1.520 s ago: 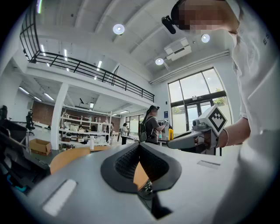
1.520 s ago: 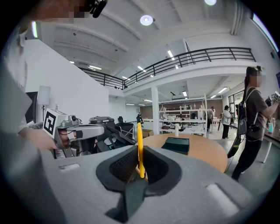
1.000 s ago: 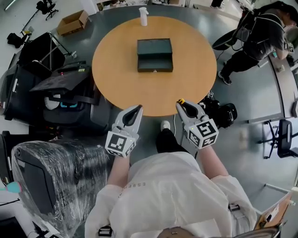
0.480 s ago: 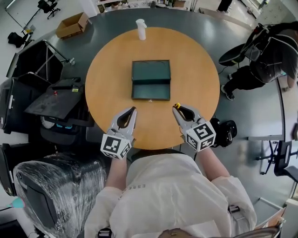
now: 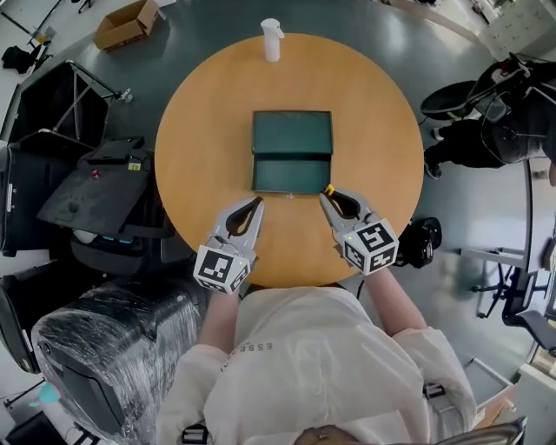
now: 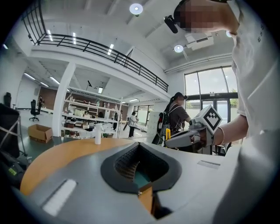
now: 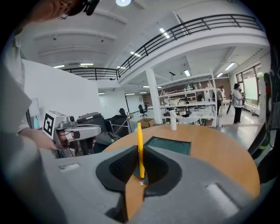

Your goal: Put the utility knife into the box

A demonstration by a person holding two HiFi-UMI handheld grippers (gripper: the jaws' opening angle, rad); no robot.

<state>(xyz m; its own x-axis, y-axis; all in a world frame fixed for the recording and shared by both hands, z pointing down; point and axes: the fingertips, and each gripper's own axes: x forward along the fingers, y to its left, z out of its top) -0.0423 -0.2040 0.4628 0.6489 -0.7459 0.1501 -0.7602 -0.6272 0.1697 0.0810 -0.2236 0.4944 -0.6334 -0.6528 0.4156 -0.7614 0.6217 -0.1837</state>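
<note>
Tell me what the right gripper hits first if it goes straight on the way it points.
Probably the near right corner of the green box: the right gripper, jaws shut on the utility knife, aims there.

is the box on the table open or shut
Open: the box shows its green inside, with the lid swung back behind it.

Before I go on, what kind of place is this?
Probably a large lab or workshop hall: stocked shelving racks, a railed mezzanine overhead, and a cardboard box on the floor near the round table.
</note>
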